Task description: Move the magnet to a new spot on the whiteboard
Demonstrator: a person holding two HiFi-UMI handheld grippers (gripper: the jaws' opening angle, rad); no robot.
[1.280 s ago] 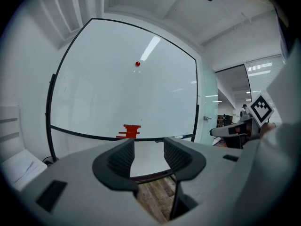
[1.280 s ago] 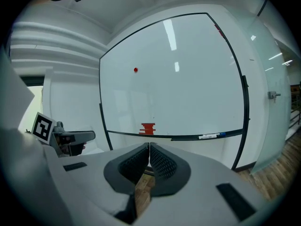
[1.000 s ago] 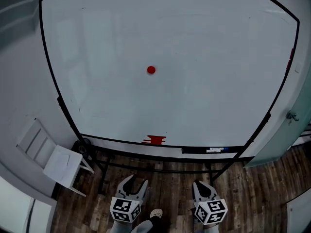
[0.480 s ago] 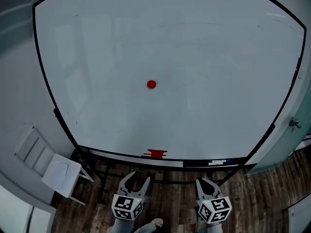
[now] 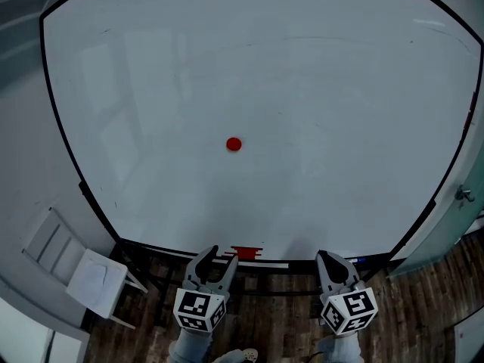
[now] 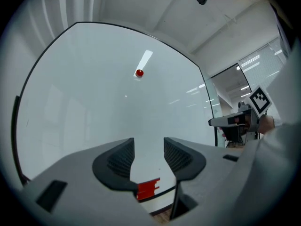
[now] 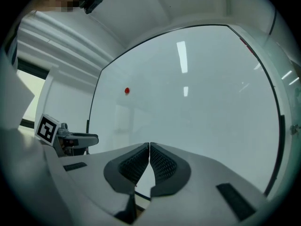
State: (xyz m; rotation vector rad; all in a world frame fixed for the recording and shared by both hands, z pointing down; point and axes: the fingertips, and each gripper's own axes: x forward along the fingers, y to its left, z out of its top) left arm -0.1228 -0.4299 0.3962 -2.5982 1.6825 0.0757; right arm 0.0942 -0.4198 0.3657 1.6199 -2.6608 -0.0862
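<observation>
Centrally, red magnet (image 5: 234,144) on whiteboard (image 5: 348,82)

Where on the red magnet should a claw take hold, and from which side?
On its round rim, pads on opposite edges, coming square at the whiteboard: the magnet is a small disc flat on the board, nothing near it. The open left claw suits.

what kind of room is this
Likely an office or meeting room: a large whiteboard on a stand holding a red magnet, a white chair beside it, and wood-plank flooring.
</observation>
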